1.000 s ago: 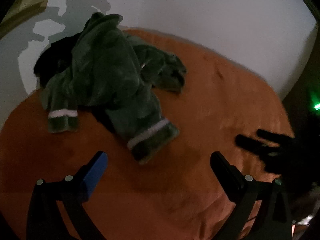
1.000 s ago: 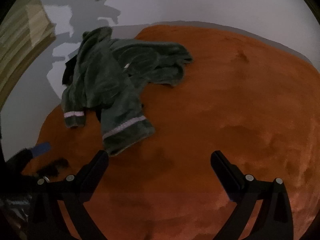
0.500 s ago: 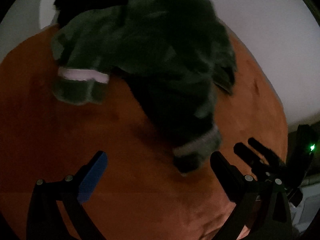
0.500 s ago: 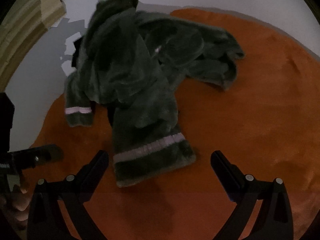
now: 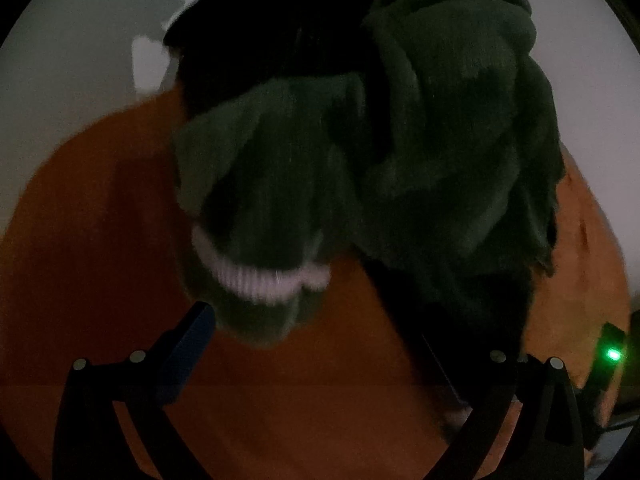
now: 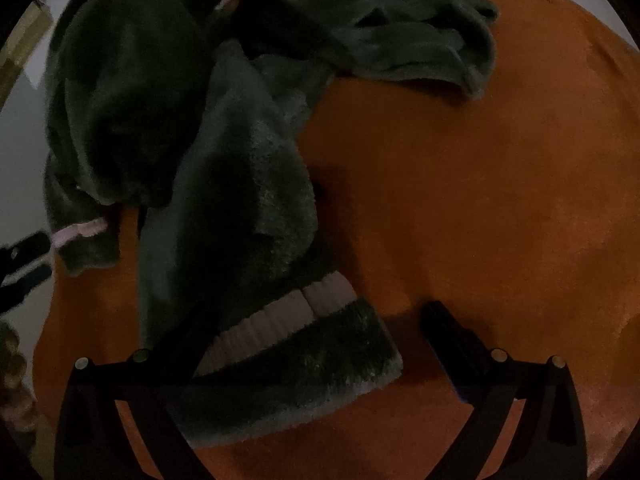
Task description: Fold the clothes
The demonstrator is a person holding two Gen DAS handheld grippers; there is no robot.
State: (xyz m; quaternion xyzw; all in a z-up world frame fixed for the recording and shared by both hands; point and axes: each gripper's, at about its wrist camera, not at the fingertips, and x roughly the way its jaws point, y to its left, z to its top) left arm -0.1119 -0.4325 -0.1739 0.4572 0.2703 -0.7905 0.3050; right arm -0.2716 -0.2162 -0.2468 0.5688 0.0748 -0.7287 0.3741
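Garment (image 6: 224,184) heaped on blanket (image 6: 480,208), w/ one cuff (image 6: 304,344) btwn right gripper's (image 6: 320,344) jaws.

Dark green garment (image 6: 224,184), orange cover (image 6: 480,200)

Dim home bedroom: orange plush bedspread (image 6: 480,200), plain white wall (image 5: 80,60).

Green fleece garment (image 6: 224,184) runs off frame at 12 o'clock, upper part cut off. Its cuff (image 6: 304,364) covers the right gripper's left fingertip. In left wrist view, black garment (image 5: 280,40) is a dark motion-blurred mass; right fingertip lost in shadow.
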